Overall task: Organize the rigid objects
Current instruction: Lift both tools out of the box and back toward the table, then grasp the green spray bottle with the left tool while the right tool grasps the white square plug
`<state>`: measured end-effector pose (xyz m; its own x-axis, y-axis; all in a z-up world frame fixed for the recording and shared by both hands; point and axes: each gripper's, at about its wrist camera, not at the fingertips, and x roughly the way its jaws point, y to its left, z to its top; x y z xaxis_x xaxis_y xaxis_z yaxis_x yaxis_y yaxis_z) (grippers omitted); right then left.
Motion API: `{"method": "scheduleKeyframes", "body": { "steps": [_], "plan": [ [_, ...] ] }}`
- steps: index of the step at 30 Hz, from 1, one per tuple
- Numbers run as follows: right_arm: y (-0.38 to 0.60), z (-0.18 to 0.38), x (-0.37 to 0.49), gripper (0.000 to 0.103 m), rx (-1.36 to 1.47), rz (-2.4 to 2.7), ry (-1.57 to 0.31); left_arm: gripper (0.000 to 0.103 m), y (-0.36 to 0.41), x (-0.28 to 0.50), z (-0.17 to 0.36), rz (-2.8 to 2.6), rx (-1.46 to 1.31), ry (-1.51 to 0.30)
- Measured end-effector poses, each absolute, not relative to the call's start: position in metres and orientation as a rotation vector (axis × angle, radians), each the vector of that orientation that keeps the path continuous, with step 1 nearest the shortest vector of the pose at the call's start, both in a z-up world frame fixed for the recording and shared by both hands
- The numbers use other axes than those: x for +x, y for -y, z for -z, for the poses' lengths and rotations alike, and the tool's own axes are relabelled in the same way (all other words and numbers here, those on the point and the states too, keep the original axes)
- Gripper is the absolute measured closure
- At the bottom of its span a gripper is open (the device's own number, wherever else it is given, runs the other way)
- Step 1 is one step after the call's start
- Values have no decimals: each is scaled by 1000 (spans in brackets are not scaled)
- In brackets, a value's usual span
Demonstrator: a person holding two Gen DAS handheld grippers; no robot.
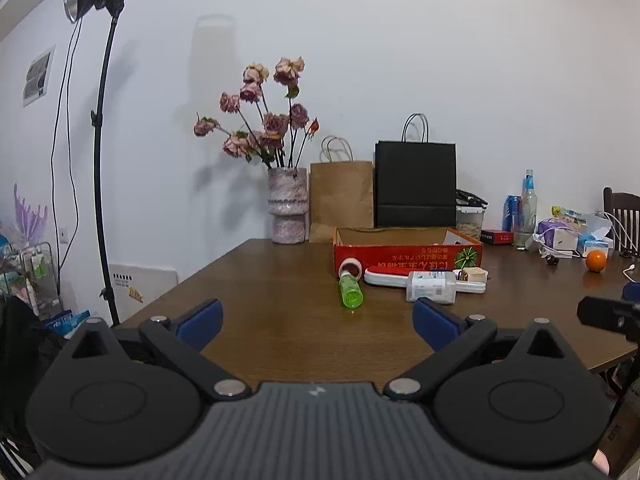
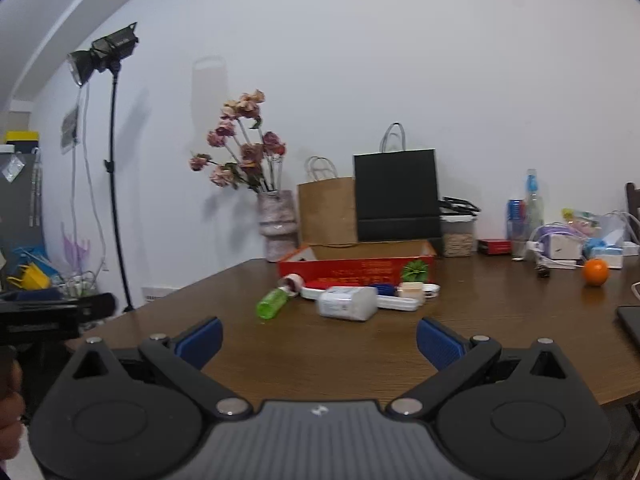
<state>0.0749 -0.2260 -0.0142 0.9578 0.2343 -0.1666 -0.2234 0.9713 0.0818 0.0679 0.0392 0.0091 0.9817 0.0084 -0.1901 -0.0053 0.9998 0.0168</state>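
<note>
A shallow red cardboard box (image 1: 408, 255) (image 2: 356, 269) stands open on the brown table (image 1: 280, 312) (image 2: 320, 344). In front of it lie a green bottle (image 1: 351, 292) (image 2: 273, 303), a clear white-labelled bottle (image 1: 431, 286) (image 2: 347, 302), a flat white and red object (image 1: 390, 274) (image 2: 396, 302) and a small beige block (image 1: 474, 274) (image 2: 412, 290). My left gripper (image 1: 318, 322) is open and empty, short of these objects. My right gripper (image 2: 320, 338) is open and empty, also short of them.
A vase of dried roses (image 1: 288, 210) (image 2: 278, 224), a brown paper bag (image 1: 341, 200) (image 2: 327, 210) and a black bag (image 1: 416, 184) (image 2: 396, 196) stand behind the box. An orange (image 1: 596, 261) (image 2: 595, 272), bottles and clutter sit at right. A light stand (image 1: 102, 160) is left.
</note>
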Motion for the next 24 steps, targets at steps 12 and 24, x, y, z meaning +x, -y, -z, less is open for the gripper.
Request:
{"method": "scheduleKeyframes", "body": {
  "steps": [12, 24],
  "plan": [
    [240, 23, 128, 19, 90, -260, -301, 0, -29, 118, 2, 27, -4, -267],
    [276, 12, 272, 33, 62, -146, -363, 5, -12, 275, 1, 156, 12, -409]
  ]
}}
